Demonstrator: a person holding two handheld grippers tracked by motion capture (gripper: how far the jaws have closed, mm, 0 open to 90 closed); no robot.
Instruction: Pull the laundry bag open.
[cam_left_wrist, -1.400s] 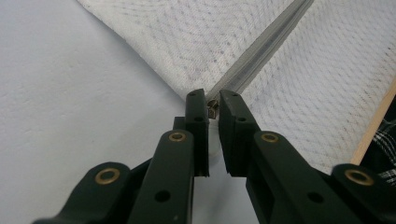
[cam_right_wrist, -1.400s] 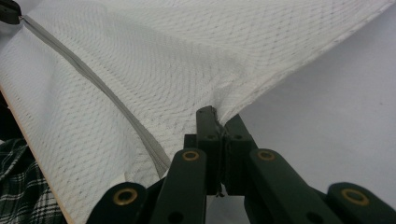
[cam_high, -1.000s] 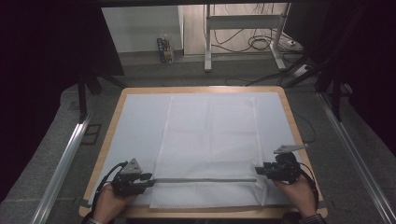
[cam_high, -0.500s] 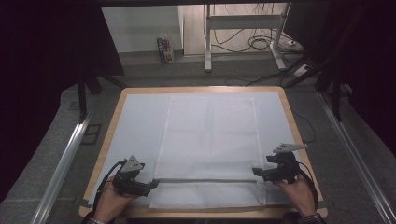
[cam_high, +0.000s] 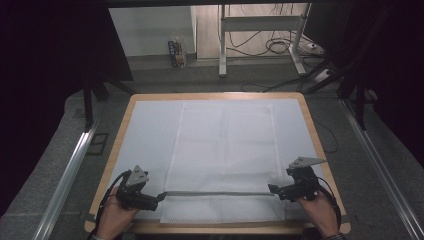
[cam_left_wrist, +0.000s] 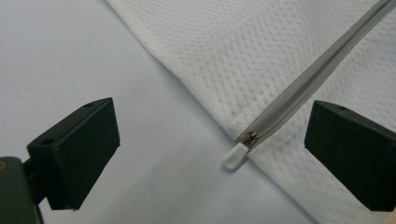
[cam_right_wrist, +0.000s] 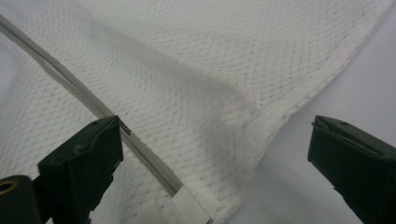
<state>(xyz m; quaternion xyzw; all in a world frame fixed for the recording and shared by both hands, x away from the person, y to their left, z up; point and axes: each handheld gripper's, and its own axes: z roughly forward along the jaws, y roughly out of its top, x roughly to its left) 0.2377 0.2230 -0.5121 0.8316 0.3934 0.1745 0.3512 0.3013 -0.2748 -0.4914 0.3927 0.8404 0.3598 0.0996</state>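
Bag: white mesh bag (cam_high: 222, 160) flat on table (cam_high: 125, 125), zipper (cam_high: 217, 193) between grippers.
Left gripper (cam_high: 159, 197): just spread wide, empty.
Right gripper (cam_high: 272, 189): just spread wide, empty.

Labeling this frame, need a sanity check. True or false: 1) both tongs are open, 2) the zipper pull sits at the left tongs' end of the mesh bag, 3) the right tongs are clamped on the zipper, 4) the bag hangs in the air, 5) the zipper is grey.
1) True: the left tongs and right tongs have just been opening, nothing pinched.
2) True: the white zipper pull lies between the left jaws.
3) False: the jaws stand wide apart beside the zipper.
4) False: the mesh bag lies flat on the table.
5) True.
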